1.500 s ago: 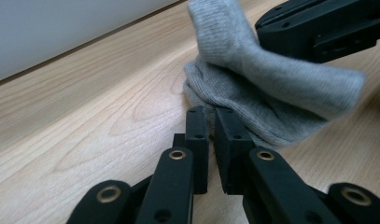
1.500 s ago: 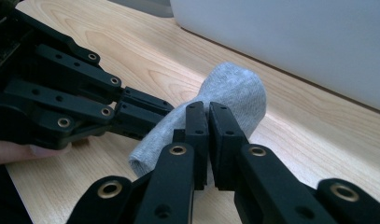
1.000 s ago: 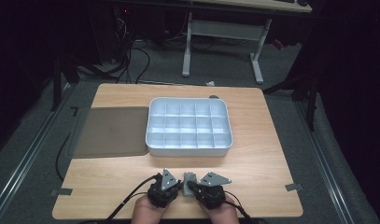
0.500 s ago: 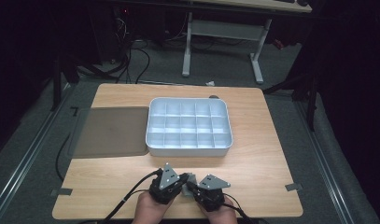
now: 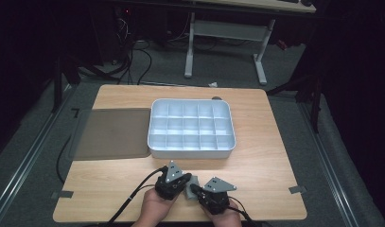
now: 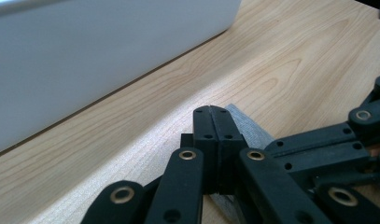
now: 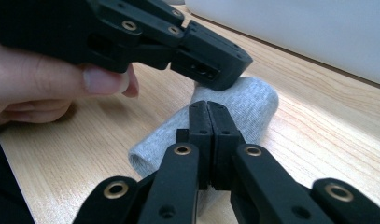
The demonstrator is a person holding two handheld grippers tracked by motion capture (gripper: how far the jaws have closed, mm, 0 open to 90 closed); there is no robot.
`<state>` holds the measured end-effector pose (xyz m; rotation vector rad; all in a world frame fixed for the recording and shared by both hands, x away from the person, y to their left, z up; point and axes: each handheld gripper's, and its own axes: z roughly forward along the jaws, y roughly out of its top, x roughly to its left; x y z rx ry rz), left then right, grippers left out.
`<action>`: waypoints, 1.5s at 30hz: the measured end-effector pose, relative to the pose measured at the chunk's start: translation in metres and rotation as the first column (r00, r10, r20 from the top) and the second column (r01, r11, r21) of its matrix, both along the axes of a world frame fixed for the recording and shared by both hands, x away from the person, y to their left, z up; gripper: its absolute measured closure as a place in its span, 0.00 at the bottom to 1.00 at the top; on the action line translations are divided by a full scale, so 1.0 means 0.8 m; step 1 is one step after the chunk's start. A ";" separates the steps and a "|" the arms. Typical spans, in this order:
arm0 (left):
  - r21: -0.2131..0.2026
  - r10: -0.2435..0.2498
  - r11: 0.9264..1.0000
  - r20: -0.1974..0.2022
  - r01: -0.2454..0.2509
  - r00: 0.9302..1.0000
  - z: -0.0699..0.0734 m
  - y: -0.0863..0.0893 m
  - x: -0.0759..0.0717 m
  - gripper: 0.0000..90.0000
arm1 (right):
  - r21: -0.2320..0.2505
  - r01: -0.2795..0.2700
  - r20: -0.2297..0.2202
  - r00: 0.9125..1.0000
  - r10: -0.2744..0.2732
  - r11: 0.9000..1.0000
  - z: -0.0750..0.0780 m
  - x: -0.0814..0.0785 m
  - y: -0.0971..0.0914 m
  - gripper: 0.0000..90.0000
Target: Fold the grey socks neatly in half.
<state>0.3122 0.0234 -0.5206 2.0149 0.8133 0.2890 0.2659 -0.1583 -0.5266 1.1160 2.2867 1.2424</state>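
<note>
A small grey knitted cloth (image 5: 194,182) lies on the wooden table (image 5: 270,156) near its front edge, between my two grippers. My left gripper (image 5: 186,180) points right; its jaws have just been closing and now meet flat, with nothing seen between them. In the left gripper view the left gripper (image 6: 219,110) lies over the cloth (image 6: 247,125). My right gripper (image 7: 207,105) is shut too, its jaws lying on top of the cloth (image 7: 255,100). The left gripper's tip (image 7: 218,70) rests on the cloth's far end.
A white compartment tray (image 5: 192,152) stands mid-table, just beyond the grippers, and its wall (image 6: 85,56) is close by. A flat grey mat (image 5: 112,133) lies to its left. The person's fingers (image 7: 52,86) hold the left gripper.
The left gripper has shifted a little up the table from the front edge. The grey cloth now shows between the two grippers. The right gripper has kept still.
</note>
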 end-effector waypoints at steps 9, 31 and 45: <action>0.012 0.011 1.000 0.027 -0.012 1.000 0.002 -0.002 -0.005 1.00 | 0.040 -0.008 0.008 1.000 0.007 0.999 0.025 -0.019 -0.006 0.93; 0.073 0.021 0.997 0.053 -0.025 0.998 -0.009 -0.009 0.006 1.00 | -0.042 -0.052 -0.013 0.999 0.052 0.998 0.000 -0.010 0.003 1.00; 0.019 0.032 0.999 0.087 -0.034 0.996 0.026 0.004 0.008 0.98 | -0.051 -0.052 -0.011 0.999 0.052 0.997 0.001 0.014 0.003 1.00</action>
